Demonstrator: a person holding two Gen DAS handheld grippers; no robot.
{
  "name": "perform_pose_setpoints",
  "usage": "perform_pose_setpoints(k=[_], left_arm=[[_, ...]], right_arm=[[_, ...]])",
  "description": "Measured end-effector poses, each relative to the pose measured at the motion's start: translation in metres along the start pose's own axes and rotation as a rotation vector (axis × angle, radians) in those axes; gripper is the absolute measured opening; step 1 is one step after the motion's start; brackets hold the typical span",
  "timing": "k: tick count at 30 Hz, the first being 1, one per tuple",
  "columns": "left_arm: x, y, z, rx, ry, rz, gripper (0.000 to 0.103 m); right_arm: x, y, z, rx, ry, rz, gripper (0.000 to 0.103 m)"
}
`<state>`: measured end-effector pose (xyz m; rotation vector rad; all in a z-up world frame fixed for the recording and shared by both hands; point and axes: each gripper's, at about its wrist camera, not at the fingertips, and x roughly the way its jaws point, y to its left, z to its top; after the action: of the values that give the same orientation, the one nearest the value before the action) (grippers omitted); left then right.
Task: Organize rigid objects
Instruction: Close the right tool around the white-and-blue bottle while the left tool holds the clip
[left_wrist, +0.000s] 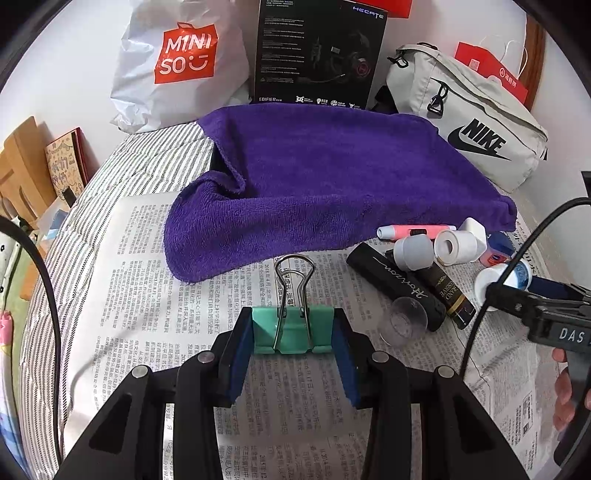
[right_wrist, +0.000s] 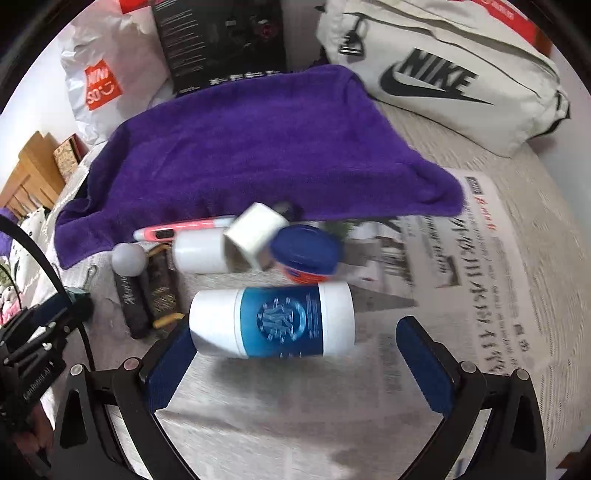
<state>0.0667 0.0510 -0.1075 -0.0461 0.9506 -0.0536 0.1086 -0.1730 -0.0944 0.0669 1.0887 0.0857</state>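
My left gripper (left_wrist: 292, 328) is shut on a green binder clip (left_wrist: 291, 330) with its wire handles pointing away, held over the newspaper (left_wrist: 140, 295). My right gripper (right_wrist: 295, 339) is open; a white and blue cup (right_wrist: 273, 322) lies on its side between the fingers, touching the left pad (right_wrist: 173, 354) and apart from the right one. Behind it lie a blue-lidded jar (right_wrist: 306, 254), a white box (right_wrist: 255, 232), a white bottle (right_wrist: 199, 251), a pink pen (right_wrist: 181, 229) and two black tubes (right_wrist: 147, 295). The same pile shows in the left wrist view (left_wrist: 417, 266).
A purple towel (left_wrist: 314, 177) covers the middle of the bed. A Nike bag (left_wrist: 476, 122), a black headset box (left_wrist: 317, 51) and a Miniso bag (left_wrist: 181, 62) stand behind it. A clear plastic cup (left_wrist: 404, 321) lies by the black tubes.
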Motion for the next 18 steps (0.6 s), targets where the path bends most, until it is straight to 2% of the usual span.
perform_pose_setpoints(k=[3, 6, 8, 10, 14, 18], left_arm=[[0.001, -0.001, 0.000, 0.004, -0.001, 0.009, 0.040], [0.001, 0.000, 0.001, 0.003, 0.002, 0.008, 0.040], [0.002, 0.000, 0.001, -0.003, 0.000, 0.009, 0.040], [0.002, 0.001, 0.002, -0.017, -0.003, 0.012, 0.040], [0.003, 0.000, 0.002, -0.015, 0.001, 0.021, 0.039], [0.000, 0.005, 0.002, -0.028, 0.014, -0.001, 0.039]], right_arm=[[0.007, -0.002, 0.001, 0.008, 0.009, 0.016, 0.102], [0.010, 0.005, 0.003, -0.032, -0.022, 0.003, 0.098], [0.008, 0.007, 0.003, -0.043, -0.046, 0.014, 0.090], [0.006, 0.009, 0.003, -0.062, -0.065, 0.032, 0.077], [0.002, 0.005, 0.003, -0.073, -0.053, 0.060, 0.076], [-0.009, -0.006, -0.001, -0.074, -0.054, 0.057, 0.076]])
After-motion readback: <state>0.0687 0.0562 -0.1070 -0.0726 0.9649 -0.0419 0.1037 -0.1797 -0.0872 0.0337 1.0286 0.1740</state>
